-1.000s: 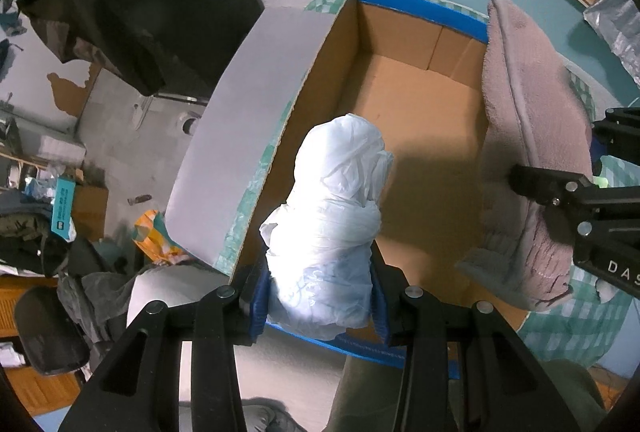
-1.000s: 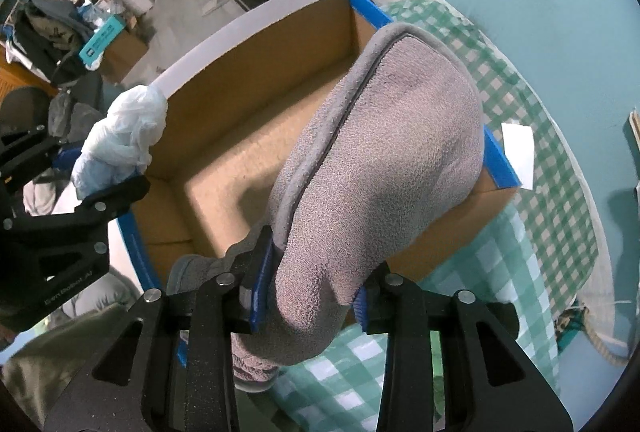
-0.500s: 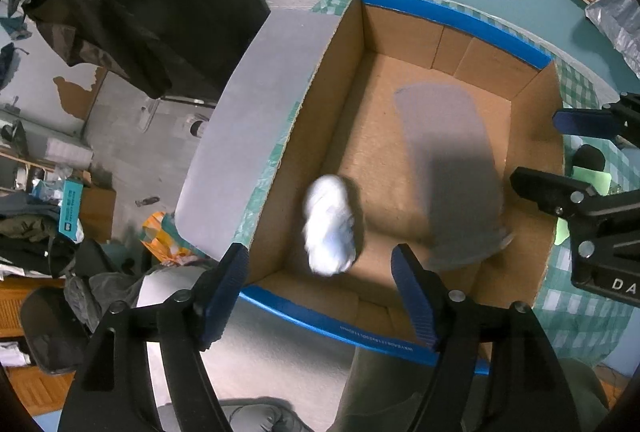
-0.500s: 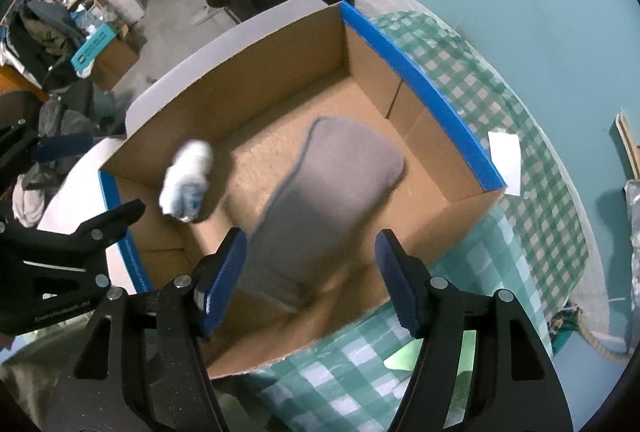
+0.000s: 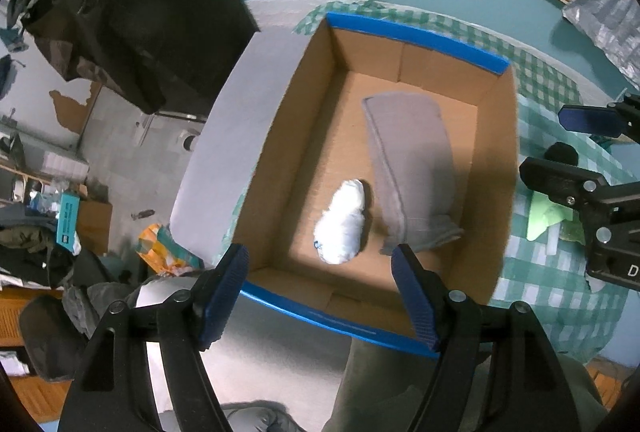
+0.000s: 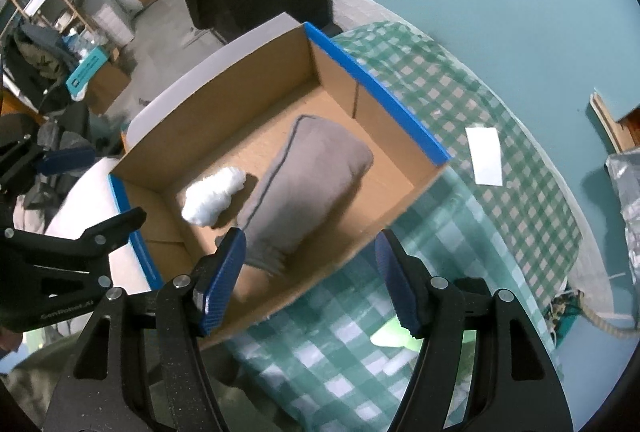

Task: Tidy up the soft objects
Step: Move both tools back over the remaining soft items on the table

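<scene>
Both soft items were found lying inside the cardboard box [image 5: 496, 168], which stood on the table with the green checked cloth [image 6: 472, 112]. The white plastic bundle [image 5: 342, 228] was observed on the box floor near the left wall. The grey towel [image 5: 412, 168] was seen lying lengthwise just beside it, the two close together and possibly touching at one edge; contact could not be confirmed.

The left gripper [image 5: 320, 296] was recorded spread wide above the near rim, with nothing between its jaws. The right gripper [image 6: 310, 280] was likewise spread and empty, held over the box's right wall and the cloth.

Judged progress: placement of these two items was taken as done. A pale green object [image 5: 546, 214] and a white paper slip [image 6: 486, 156] were noted on the cloth outside the box; whether either belonged to the task could not be determined. No further soft item was identified with certainty.
</scene>
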A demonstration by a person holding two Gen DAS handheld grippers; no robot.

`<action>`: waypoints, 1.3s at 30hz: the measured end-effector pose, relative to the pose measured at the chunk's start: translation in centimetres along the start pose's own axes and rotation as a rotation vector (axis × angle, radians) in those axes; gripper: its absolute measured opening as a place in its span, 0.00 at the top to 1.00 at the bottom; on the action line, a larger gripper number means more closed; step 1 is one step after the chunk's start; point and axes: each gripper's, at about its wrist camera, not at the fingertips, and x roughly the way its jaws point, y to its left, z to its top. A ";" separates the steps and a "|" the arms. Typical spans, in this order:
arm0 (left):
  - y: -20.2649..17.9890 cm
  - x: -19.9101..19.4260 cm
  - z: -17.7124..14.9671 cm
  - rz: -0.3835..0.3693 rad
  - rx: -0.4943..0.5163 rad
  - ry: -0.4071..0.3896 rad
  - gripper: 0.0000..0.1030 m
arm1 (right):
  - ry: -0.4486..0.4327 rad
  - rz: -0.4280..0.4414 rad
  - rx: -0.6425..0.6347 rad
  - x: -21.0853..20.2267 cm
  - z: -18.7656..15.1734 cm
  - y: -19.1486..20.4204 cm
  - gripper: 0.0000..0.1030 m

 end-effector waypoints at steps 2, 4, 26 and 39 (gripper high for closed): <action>-0.6 -0.3 -0.2 -0.002 0.016 -0.005 0.27 | -0.008 -0.007 0.014 -0.6 -0.5 -0.3 0.34; -1.3 -0.7 -0.2 -0.005 0.036 -0.014 0.27 | -0.010 -0.013 0.028 -1.1 -1.1 -0.8 0.34; -9.8 -3.5 0.0 -0.039 0.217 -0.055 0.27 | -0.031 -0.087 0.316 -5.6 -10.6 -10.7 0.34; -15.6 -3.1 0.0 -0.052 0.354 -0.044 0.27 | -0.025 -0.137 0.491 -7.6 -17.5 -16.3 0.34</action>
